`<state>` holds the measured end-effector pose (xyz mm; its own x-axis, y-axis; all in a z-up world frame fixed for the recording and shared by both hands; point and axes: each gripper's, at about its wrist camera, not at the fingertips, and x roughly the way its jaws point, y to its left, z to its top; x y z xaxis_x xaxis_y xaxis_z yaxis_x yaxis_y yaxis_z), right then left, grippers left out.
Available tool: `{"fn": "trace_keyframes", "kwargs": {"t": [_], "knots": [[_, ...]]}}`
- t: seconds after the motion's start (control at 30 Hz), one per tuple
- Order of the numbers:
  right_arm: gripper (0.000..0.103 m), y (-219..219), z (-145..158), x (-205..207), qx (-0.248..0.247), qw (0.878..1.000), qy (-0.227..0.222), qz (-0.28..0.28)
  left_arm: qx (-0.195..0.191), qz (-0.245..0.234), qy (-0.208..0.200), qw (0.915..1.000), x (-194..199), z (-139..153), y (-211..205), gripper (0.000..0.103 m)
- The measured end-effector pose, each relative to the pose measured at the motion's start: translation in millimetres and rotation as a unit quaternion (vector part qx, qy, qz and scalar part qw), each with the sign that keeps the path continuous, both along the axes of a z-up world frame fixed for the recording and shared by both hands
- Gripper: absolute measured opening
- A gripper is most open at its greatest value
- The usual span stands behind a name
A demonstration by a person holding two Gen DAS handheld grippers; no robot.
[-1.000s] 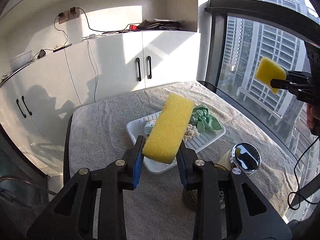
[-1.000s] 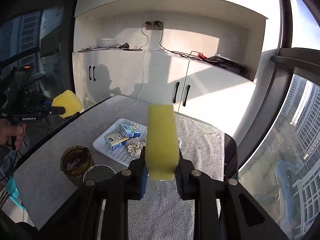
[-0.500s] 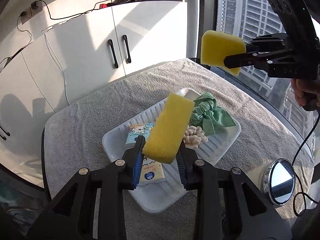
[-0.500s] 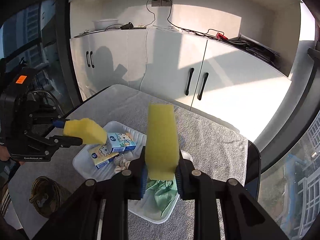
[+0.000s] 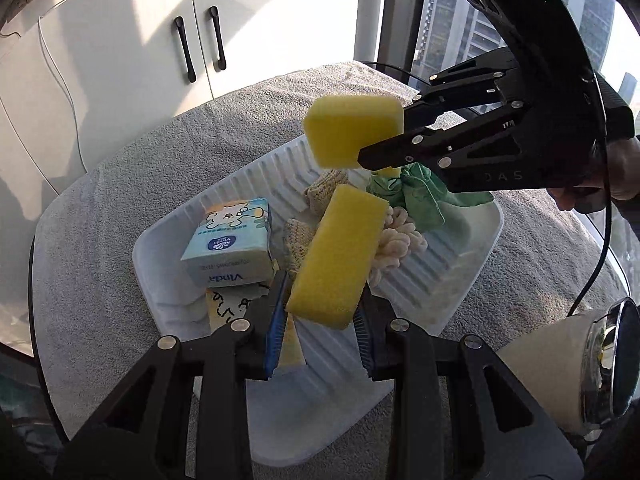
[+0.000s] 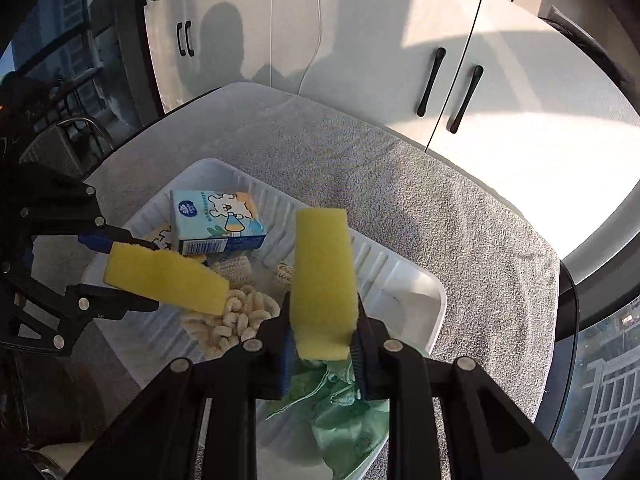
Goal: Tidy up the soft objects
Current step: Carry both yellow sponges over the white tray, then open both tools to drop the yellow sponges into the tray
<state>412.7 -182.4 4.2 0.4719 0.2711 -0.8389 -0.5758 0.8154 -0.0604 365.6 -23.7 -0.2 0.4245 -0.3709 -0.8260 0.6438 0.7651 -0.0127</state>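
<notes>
Two yellow sponges are held aloft, one per claw. Nearest in the left wrist view, the left claw (image 5: 320, 332) is clamped on the lower end of a sponge (image 5: 338, 256), the blue pads pressed into its sides so that most of the foam juts forward, tilted. Just beyond and below it lies the white ridged tray (image 5: 440, 280), already holding a tissue pack (image 5: 232, 248), a cream knitted piece (image 5: 396, 244) and a green cloth (image 5: 416, 200). Farther ahead and above, the right claw (image 5: 372, 152) is closed on the second sponge (image 5: 352, 136), gripped at one end, over the tray's far side. Both sponges appear to be carried low over the tray for release among the other soft items; end grips would leave the free ends clear to land first. Beneath the tray, the towel-covered bench (image 5: 120, 208) extends toward white cabinets (image 5: 240, 20).
</notes>
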Motion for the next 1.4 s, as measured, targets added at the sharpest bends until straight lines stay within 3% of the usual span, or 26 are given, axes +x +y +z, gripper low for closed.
{"fn": "trace_keyframes", "kwargs": {"t": [0.3,0.6,0.67,0.73,1.13,1.4], "knots": [[0.026,13.0,-14.1,9.2,-0.006,1.000,-0.002,0.008,0.010,-0.015,0.015,0.9997,-1.0,-21.4,-8.6,0.028],[0.026,21.3,-28.3,4.4,-0.034,0.999,0.009,0.026,-0.009,0.007,0.016,0.9998,2.0,-14.2,-0.2,0.032],[0.028,20.4,-29.5,1.9,-0.036,0.999,0.010,0.027,-0.018,0.017,0.016,0.9996,2.0,-11.5,3.8,0.058],[0.030,19.9,-29.3,-2.6,-0.039,0.999,0.008,0.029,-0.029,0.025,0.012,0.9992,2.0,-7.9,7.7,0.069],[0.053,11.3,-8.8,-27.0,-0.022,0.999,-0.014,0.030,-0.049,0.044,0.004,0.9978,-0.4,11.0,23.6,0.069],[0.054,0.7,16.5,-41.4,0.001,0.999,-0.034,0.025,-0.060,0.055,-0.004,0.9967,-10.2,19.6,34.3,0.069]]}}
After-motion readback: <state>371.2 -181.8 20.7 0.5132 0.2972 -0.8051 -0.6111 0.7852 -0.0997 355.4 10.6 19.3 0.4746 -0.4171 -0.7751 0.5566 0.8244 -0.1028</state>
